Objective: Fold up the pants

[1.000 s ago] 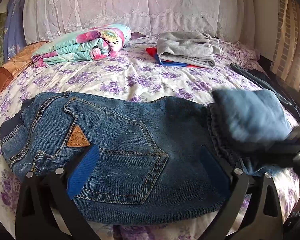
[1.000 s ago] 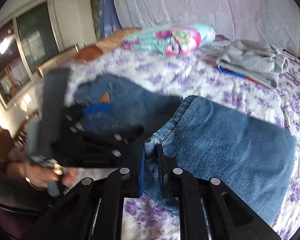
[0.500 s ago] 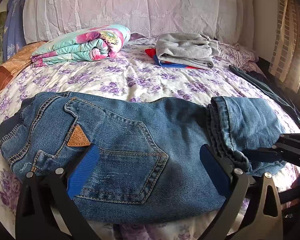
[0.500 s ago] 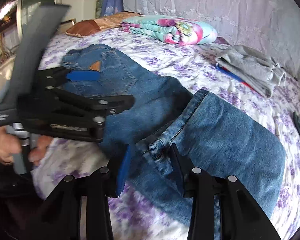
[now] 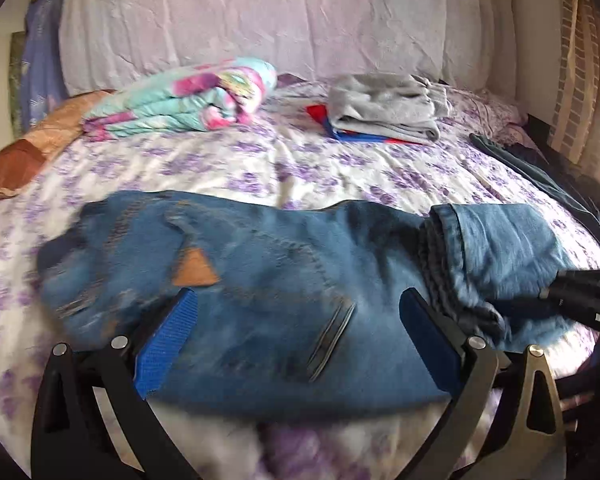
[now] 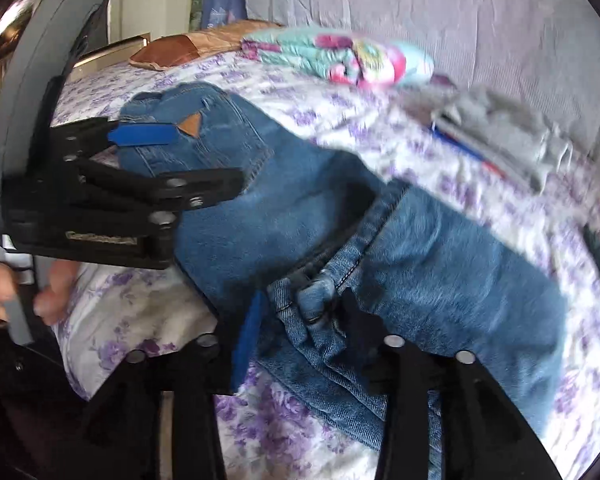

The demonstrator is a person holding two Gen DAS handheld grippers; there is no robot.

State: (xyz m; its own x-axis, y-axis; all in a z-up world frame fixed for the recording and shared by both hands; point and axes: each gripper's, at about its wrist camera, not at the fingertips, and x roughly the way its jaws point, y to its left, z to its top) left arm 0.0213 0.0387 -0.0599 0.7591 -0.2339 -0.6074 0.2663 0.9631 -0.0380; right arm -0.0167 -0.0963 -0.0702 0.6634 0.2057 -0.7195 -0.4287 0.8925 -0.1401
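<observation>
The jeans point(image 5: 268, 280) lie folded across the near part of the bed point(image 5: 300, 168), waist end to the left with its tan patch point(image 5: 194, 270) up, and the legs doubled back into a paler, bunched layer on the right. The left claw point(image 5: 296, 336) is spread wide over the seat of the jeans, its blue pads point(image 5: 166, 344) standing either side of the back pocket and holding nothing. In the right wrist view the right claw point(image 6: 300, 320) is parted too, its fingers flanking the bunched hem point(image 6: 316, 300) of the folded-back legs without pinching it; whether they touch the cloth cannot be told. The left claw point(image 6: 172, 160) shows there over the waist end. Further back lie a floral blanket point(image 5: 188, 100) and grey clothes point(image 5: 384, 104), well apart from the jeans.
</observation>
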